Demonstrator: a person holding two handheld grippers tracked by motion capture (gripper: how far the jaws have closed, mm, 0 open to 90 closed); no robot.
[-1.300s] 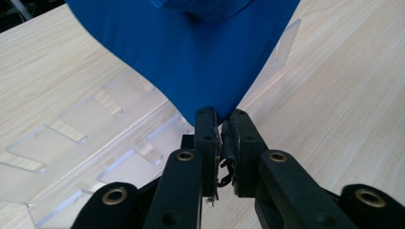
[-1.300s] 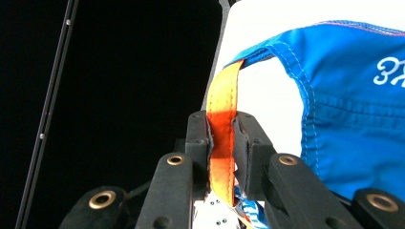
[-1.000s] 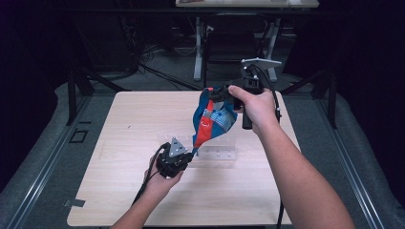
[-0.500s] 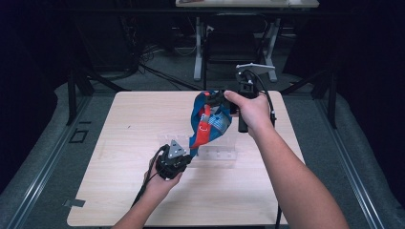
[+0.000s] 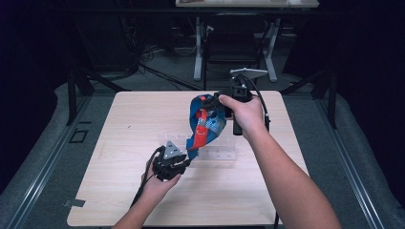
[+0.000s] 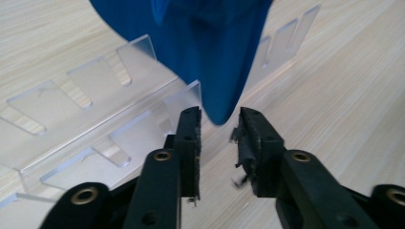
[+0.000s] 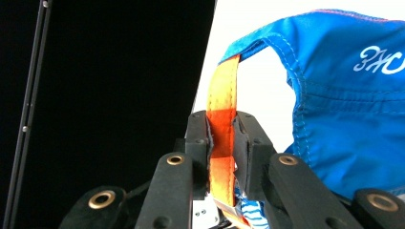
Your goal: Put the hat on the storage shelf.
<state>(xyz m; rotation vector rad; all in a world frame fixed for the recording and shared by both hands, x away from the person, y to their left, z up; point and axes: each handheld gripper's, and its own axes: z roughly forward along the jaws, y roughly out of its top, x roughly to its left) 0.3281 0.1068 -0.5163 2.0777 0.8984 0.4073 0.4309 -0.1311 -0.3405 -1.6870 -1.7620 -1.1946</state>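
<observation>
— Toward the near left of the desk point(image 5: 119, 200): left gripper point(image 6: 218, 125) low, jaws just parted, partly open, pads clear of the blue bag point(image 5: 206, 125); only the cloth's bottom tip hangs between them, over the clear acrylic rack point(image 5: 217, 155).

— So released below. Risk?

— Could swing or twist now, held from one end only. Might snag a rack fin and drag the rack across the wood, or catch again on the frayed pad point(image 6: 242, 148).

— And on the right?

— Toward the far right edge: right gripper point(image 7: 223, 125) raised, jaws clamped tight on the orange strap point(image 7: 223, 95), bag dangling beneath, above the desk's middle. Narrow strap, whole weight on it; could slide through the pads and drop.

— Surface?

— Pale wood-grain desk, bare apart from the rack. Grey carpet point(image 5: 43, 143) around, tape scrap point(image 5: 74, 203) near the left corner.

— Room?

— Dark. Cables point(image 5: 143, 67) and table legs point(image 5: 198, 47) beyond the far edge.
</observation>
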